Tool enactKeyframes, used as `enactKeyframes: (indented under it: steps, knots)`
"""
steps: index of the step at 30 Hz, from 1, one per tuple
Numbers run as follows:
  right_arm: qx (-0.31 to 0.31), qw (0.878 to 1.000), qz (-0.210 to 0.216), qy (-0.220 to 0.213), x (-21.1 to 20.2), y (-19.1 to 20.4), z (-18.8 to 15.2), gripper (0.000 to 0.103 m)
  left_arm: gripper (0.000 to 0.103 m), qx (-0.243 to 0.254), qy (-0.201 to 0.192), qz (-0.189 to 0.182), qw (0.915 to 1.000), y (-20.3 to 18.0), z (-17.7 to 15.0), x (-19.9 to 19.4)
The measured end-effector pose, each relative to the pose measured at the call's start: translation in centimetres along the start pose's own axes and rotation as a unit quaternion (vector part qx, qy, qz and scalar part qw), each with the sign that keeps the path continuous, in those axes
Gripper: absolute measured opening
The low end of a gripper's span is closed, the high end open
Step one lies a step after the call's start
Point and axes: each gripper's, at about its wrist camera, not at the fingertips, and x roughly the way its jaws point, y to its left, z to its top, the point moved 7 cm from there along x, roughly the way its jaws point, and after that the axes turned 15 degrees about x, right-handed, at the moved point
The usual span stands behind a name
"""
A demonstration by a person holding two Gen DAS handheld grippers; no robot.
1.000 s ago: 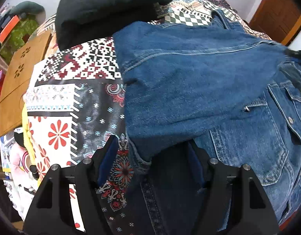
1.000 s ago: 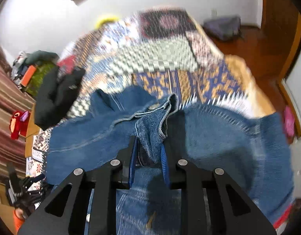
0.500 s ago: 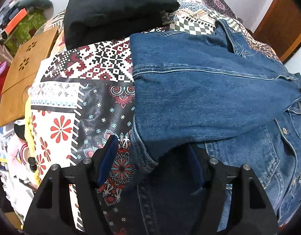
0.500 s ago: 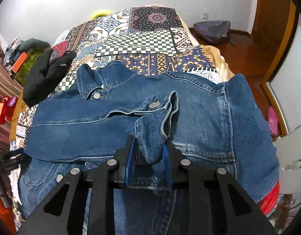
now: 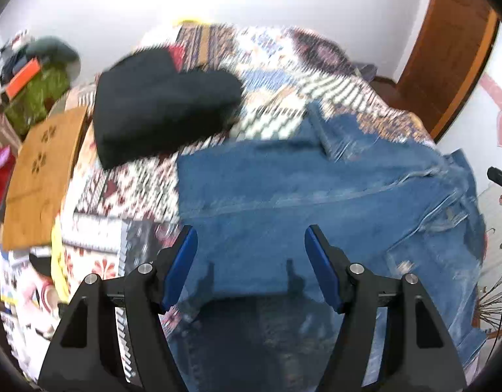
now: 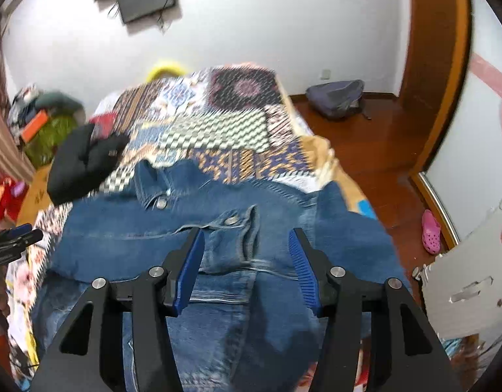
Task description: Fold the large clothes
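On the patchwork bedspread (image 6: 224, 130) the denim jacket (image 6: 283, 228) is lying below both claws, left gripper (image 5: 251, 261) gaping empty, right gripper (image 6: 247, 258) just opening off the cuff (image 6: 234, 241); we are backing away slowly, keeping the fold undisturbed.

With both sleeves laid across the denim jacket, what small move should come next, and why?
Probably lower both grippers to the near hem and pinch it. The right gripper, jaws just opened, has dropped the sleeve cuff; the left gripper is open too, and the denim jacket lies flat with sleeves crossed.

Left gripper (image 5: 251, 261), jaws apart and empty, above a blue denim jacket (image 5: 316, 196) on a patterned quilt (image 5: 126, 189).
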Motion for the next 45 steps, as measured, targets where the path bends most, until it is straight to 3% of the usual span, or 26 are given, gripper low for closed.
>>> enactKeyframes:
  steps: [8,15,25,33,34,36,39,45]
  knots:
    - [0.086,0.995,-0.038,-0.021,-2.1,-8.1,0.2,0.052,0.071,0.024,-0.069,-0.031,0.9969,-5.8,6.1,-1.3]
    - [0.191,0.979,-0.066,0.019,-0.3,-16.3,-2.4,0.053,0.072,0.064,-0.073,-0.08,0.9921,-13.3,9.3,0.5]
    - [0.343,0.933,0.004,0.106,5.3,-21.7,-5.7,0.053,0.072,0.086,-0.028,-0.117,0.989,-20.0,8.8,4.9]
    - [0.408,0.908,0.028,0.09,7.5,-23.3,-4.8,0.052,0.072,0.086,-0.012,-0.117,0.9894,-20.4,7.8,5.9]
    - [0.409,0.908,0.021,0.088,7.7,-23.2,-4.6,0.05,0.072,0.084,-0.011,-0.117,0.9895,-20.3,7.7,6.0]
    - [0.396,0.914,-0.008,0.081,7.4,-23.3,-4.4,0.031,0.072,0.077,-0.008,-0.119,0.9899,-20.0,7.5,6.1]
    - [0.362,0.93,-0.028,0.059,6.4,-22.4,-3.4,0.016,0.072,0.067,-0.009,-0.12,0.9905,-19.5,7.4,6.0]
    - [0.3,0.954,-0.005,0.0,2.0,-18.1,0.3,0.008,0.072,0.051,-0.028,-0.118,0.9913,-18.3,7.5,4.8]
